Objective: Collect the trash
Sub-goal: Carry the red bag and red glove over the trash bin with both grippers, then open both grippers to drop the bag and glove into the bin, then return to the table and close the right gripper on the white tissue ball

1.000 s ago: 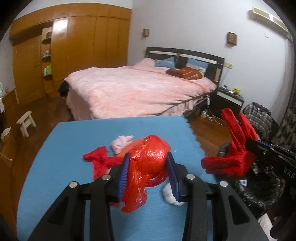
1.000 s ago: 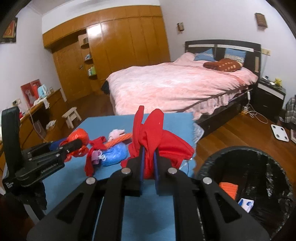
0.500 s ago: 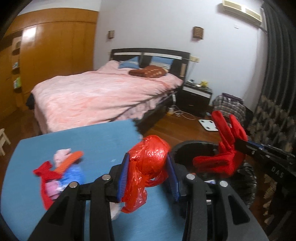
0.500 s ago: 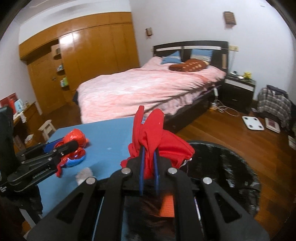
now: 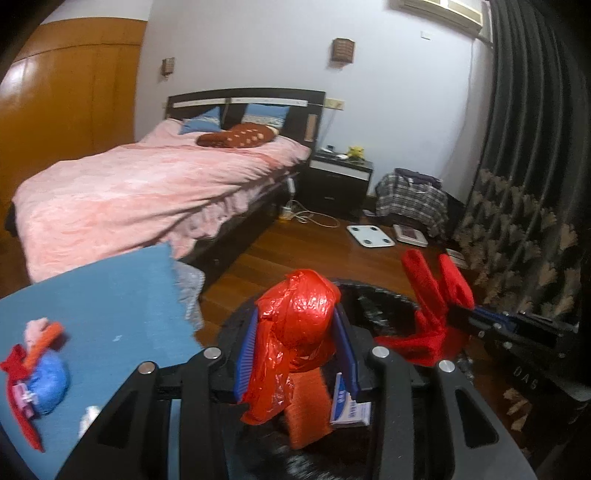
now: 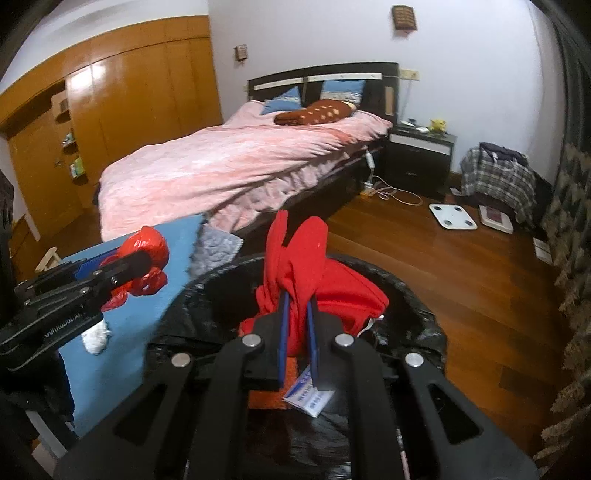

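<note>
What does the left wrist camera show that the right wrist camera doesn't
Left wrist only: the trash pile left on the blue mat, and the air conditioner. Right wrist only: the wardrobe shelves and a white wad on the mat. Both: the left gripper shut on the red bag, the right gripper shut on the red cloth, both over the bin, and the bed.

dim indoor light, glare on the wooden wardrobe, fisheye-bent dark corners, slight motion blur
</note>
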`<state>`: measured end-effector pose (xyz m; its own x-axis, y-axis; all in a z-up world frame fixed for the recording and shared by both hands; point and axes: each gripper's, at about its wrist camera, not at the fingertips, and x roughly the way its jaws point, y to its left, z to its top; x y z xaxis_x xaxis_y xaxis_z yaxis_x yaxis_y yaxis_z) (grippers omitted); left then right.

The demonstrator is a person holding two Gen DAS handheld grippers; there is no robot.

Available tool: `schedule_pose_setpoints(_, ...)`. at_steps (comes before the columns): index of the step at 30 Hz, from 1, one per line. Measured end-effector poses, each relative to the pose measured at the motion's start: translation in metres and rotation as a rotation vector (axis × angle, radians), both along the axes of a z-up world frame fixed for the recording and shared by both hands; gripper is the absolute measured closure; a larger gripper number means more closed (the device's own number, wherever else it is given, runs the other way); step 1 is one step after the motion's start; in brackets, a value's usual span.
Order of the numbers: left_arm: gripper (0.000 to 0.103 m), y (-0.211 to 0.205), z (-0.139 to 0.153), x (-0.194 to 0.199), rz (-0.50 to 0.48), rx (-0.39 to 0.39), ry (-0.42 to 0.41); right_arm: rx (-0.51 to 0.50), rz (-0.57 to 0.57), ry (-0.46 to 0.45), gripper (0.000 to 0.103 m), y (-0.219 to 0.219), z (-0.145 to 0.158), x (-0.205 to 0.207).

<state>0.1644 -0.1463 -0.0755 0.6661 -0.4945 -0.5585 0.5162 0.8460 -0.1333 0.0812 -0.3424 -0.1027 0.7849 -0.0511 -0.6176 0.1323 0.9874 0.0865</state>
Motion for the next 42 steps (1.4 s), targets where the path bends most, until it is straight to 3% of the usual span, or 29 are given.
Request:
schedule_pose_setpoints(2, 0.059, -0.010, -0.004, 0.003, -0.035, -0.019, 0.020, -0.004, -0.018, 0.010, 0.091, -0.008, -0.005, 0.000)
schedule_pose_setpoints(4, 0.041, -0.017, -0.007, 0.003, -0.053, -0.035, 0.035, -0.011, -0.043, 0.024, 0.086, -0.016, -0.010, -0.001)
schedule_pose_setpoints(8, 0.023, -0.009, -0.009, 0.005, -0.045, -0.046, 0.047, -0.006, -0.084, 0.035, 0.051, -0.024, -0.017, -0.004)
schedule_pose_setpoints(9, 0.020, -0.006, -0.008, 0.007, -0.035, -0.044, 0.045, -0.010, -0.090, 0.032, 0.046, -0.025, -0.018, -0.004)
schedule_pose_setpoints(11, 0.016, 0.009, -0.007, 0.006, -0.006, -0.034, 0.036, -0.024, -0.105, 0.023, 0.021, -0.022, -0.018, -0.005)
schedule_pose_setpoints(13, 0.009, 0.025, -0.006, 0.006, 0.039, -0.014, 0.026, -0.030, -0.108, 0.007, 0.012, -0.019, -0.016, -0.005)
schedule_pose_setpoints(18, 0.006, 0.082, -0.004, 0.008, 0.178, 0.002, 0.026, -0.042, -0.055, -0.030, 0.009, 0.003, -0.007, -0.002)
schedule_pose_setpoints(28, 0.006, 0.206, -0.009, -0.010, 0.429, 0.056, 0.012, -0.005, 0.141, -0.070, 0.006, 0.101, 0.011, 0.030)
schedule_pose_setpoints(36, 0.006, 0.282, -0.029, -0.019, 0.578, 0.116, 0.020, 0.030, 0.329, -0.038, 0.006, 0.198, 0.000, 0.054)
schedule_pose_setpoints(42, 0.006, 0.317, -0.054, -0.020, 0.639, 0.112, 0.056, 0.026, 0.399, -0.011, 0.006, 0.250, -0.021, 0.069)
